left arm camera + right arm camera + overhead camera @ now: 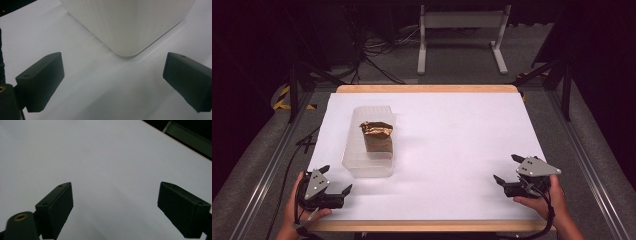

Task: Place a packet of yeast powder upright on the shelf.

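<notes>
Start of a reach: I hold my left claw (334, 180) and right claw (507, 169) spread and empty near the counter's (452, 150) front edge, the translucent container (369, 142) with its brown packet (377, 131) just beyond the left, likely my next target.

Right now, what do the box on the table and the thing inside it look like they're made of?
Box: looks like translucent frosted plastic; contents show through, and faint ribbing on its wall in the left gripper view. Item inside: crinkled, shiny gold-brown top suggests foil or metallised wrap; the duller brown block below could be cardboard or paper, too small to tell.
</notes>
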Motion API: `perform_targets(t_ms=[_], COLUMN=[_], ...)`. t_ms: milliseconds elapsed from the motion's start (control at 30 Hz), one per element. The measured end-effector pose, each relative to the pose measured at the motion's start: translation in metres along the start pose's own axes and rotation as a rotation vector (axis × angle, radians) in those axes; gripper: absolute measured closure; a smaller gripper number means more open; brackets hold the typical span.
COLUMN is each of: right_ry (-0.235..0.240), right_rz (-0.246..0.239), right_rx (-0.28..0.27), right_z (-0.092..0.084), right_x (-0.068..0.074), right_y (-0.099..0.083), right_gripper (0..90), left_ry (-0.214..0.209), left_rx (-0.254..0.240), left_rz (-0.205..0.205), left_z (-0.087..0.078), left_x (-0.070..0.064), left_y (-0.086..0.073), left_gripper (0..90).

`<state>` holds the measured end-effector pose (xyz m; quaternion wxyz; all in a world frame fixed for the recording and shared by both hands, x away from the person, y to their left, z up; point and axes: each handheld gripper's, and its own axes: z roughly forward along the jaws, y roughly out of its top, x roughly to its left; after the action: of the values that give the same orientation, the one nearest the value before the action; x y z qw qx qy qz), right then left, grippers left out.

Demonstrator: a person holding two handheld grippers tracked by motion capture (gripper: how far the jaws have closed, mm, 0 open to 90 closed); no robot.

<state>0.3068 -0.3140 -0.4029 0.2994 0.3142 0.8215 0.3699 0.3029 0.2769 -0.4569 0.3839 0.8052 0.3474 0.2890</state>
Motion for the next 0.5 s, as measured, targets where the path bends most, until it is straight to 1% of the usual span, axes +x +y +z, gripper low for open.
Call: perform_targets(t_ms=[33, 67, 133, 200, 267, 333, 433, 500], right_ry=[-0.003, 0.002, -0.011, -0.01, -0.023, -0.03, -0.041, -0.059], right_rz=[0.001, 0.006, 0.016, 0.032, 0.044, 0.068, 0.094, 0.105], right_rx=[-0.005, -0.005, -0.008, -0.018, -0.031, -0.041, -0.073, -0.083], right_z=[-0.001, -0.003, -0.005, -0.008, -0.011, -0.015, -0.02, -0.023], right_x=[-0.001, -0.003, -0.005, -0.007, -0.009, -0.013, -0.016, -0.017], right_y=[-0.003, -0.007, -0.013, -0.019, -0.026, -0.034, -0.043, -0.048], right_gripper=[13.6, 13.6, 13.4, 13.3, 13.1, 13.0, 13.0, 12.9], left_ry=[0.001, 0.007, 0.004, 0.003, 0.003, 0.004, 0.004, 0.01], left_rx=[0.0, -0.003, -0.002, -0.003, -0.002, -0.002, -0.009, -0.008], left_rz=[0.001, -0.007, 0.0, -0.001, -0.002, -0.003, -0.009, -0.012], left_z=[0.0, 0.0, 0.0, 0.001, 0.001, 0.002, 0.0, -0.001], left_x=[0.0, -0.001, -0.001, -0.001, -0.001, -0.001, -0.001, -0.001], left_y=[0.0, 0.0, 0.001, 0.002, 0.002, 0.003, 0.003, 0.002], left_gripper=[4.5, 4.5, 4.5, 4.5, 4.5, 4.5, 4.5, 4.5])
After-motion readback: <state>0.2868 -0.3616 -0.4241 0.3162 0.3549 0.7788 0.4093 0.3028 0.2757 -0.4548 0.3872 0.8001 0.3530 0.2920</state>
